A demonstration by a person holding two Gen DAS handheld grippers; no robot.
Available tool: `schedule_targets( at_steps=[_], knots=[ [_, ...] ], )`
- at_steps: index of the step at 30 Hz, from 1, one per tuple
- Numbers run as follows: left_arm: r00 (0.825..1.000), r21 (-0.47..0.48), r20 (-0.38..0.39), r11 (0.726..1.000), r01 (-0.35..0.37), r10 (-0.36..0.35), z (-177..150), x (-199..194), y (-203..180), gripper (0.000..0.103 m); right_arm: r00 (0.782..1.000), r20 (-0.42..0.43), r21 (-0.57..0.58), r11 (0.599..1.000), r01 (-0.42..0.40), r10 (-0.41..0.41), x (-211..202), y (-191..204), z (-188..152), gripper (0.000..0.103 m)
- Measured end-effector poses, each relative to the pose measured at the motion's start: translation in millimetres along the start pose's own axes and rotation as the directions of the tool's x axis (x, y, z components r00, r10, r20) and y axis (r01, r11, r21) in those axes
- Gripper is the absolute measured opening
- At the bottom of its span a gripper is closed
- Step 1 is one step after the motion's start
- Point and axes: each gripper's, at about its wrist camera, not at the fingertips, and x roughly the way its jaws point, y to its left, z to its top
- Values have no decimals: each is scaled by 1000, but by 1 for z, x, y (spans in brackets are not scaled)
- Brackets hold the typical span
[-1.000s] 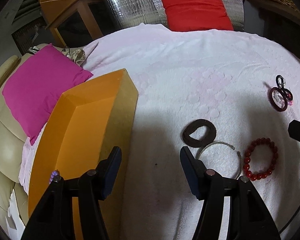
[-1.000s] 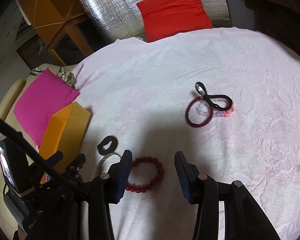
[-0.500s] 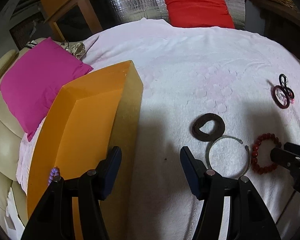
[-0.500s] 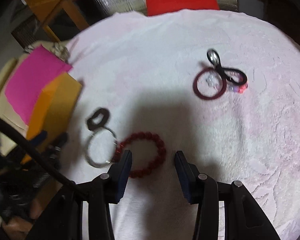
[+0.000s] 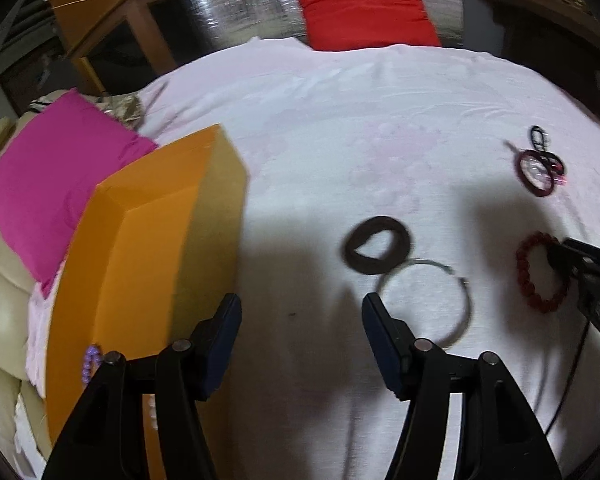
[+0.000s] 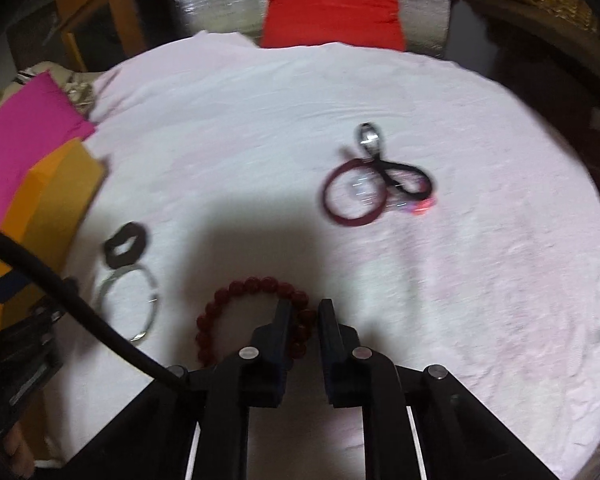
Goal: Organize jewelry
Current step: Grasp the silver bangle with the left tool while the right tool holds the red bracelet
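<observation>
Right wrist view: right tool, black two-finger, jaws closing, nearly together, with the right-hand arc of the red bead bracelet between them; whether the pads already press the beads cannot be told. Bracelet: round dark-red beads in a loop, lying flat on the pink textured cloth, no marked long axis. Just left of it, a thin silver bangle, open hoop with a gap, touching a dark brown ring-shaped band at its far side. Farther off and well apart, a cluster: maroon hoop, black looped cord, small silver piece, a pink-red item partly blurred. Broad bare cloth lies to the right and ahead of the tool; the cloth's rounded edge falls away to dark surroundings. Left wrist view: left tool, jaws opening, standing wide with nothing between them, over bare cloth. Beside its left finger, an orange box, long axis running away from the camera, at the cloth's left edge; purple beads show at its near end. Magenta cushion beyond the box; red cushion at the far edge.
</observation>
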Motion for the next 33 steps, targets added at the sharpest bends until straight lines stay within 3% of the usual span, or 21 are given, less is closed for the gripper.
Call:
schedule_targets(
  at_steps=[4,14,24,27,33],
  knots=[
    [994,-9,-17,994,110,-110,2,2,-7,70,1000,-7,43,999,1,-1,-1,-13,3,15],
    [974,-16,-87,977,210,-211,2,20,-25,71,1000,-14,73,997,-27,28,2,-15,4,15],
    [961,-56,-99,965,255,-260,5,23,-25,71,999,-17,91,995,-40,42,-1,-21,2,15],
    [947,-99,-65,946,308,-315,5,14,-16,71,999,-16,92,995,-40,42,-1,-20,2,15],
    [944,-49,-114,951,307,-310,1,23,-32,71,999,-16,93,995,-40,42,-2,-21,2,15]
  ],
)
